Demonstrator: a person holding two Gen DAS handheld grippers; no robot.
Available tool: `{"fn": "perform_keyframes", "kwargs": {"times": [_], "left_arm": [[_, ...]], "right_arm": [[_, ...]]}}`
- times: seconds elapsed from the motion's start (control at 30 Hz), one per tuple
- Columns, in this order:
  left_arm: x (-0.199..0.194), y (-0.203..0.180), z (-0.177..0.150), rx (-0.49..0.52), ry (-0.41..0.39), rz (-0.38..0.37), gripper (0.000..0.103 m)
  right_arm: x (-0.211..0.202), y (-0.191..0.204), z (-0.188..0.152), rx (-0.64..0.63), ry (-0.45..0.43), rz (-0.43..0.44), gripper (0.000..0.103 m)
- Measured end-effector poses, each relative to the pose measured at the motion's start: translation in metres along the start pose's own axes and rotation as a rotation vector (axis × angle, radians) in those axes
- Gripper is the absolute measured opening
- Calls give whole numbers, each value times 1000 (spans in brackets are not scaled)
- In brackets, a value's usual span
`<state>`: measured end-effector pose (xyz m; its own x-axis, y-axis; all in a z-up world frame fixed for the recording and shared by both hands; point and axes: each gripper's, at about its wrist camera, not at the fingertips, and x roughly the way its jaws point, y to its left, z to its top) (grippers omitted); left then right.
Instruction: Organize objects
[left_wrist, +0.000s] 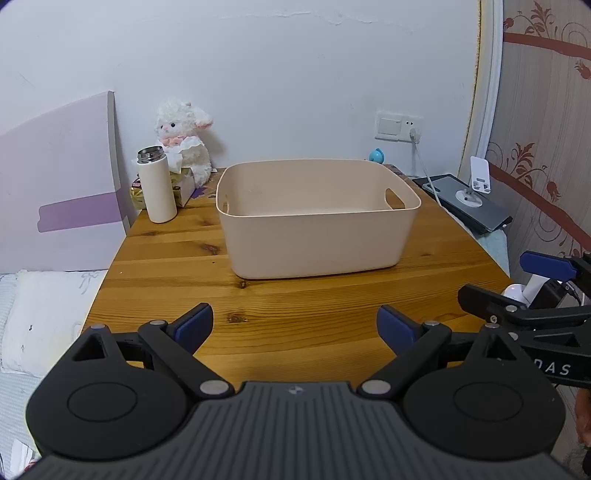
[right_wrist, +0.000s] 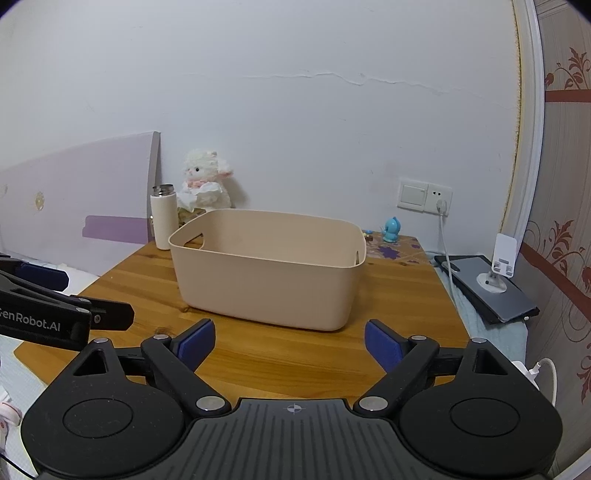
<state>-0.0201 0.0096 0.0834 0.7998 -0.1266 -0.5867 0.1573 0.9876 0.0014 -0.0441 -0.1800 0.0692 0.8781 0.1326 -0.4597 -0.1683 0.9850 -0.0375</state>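
Beige bin on the wooden table, both grippers spread and empty.

At the far left stood a white flask (left_wrist: 157, 184), its cap off, before a plush lamb (left_wrist: 183, 138); mid-table sat the beige bin (left_wrist: 314, 221), the visible part of its interior bare. The left gripper (left_wrist: 294, 328) and right gripper (right_wrist: 289, 345) hung near the table's (left_wrist: 166, 266) front edge, jaws wide apart, nothing between them.

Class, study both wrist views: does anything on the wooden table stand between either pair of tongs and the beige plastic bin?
Nothing visible does. Only bare wooden table lies between the left tongs, the right tongs and the beige plastic bin.
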Motion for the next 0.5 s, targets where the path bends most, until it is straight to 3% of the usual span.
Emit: {"fn": "perform_keyframes", "kwargs": {"times": [0.5], "left_arm": [[-8,-6,0,16,-10,-6,96]], "right_arm": [[0,-3,-5,1,14,-2,91]]}}
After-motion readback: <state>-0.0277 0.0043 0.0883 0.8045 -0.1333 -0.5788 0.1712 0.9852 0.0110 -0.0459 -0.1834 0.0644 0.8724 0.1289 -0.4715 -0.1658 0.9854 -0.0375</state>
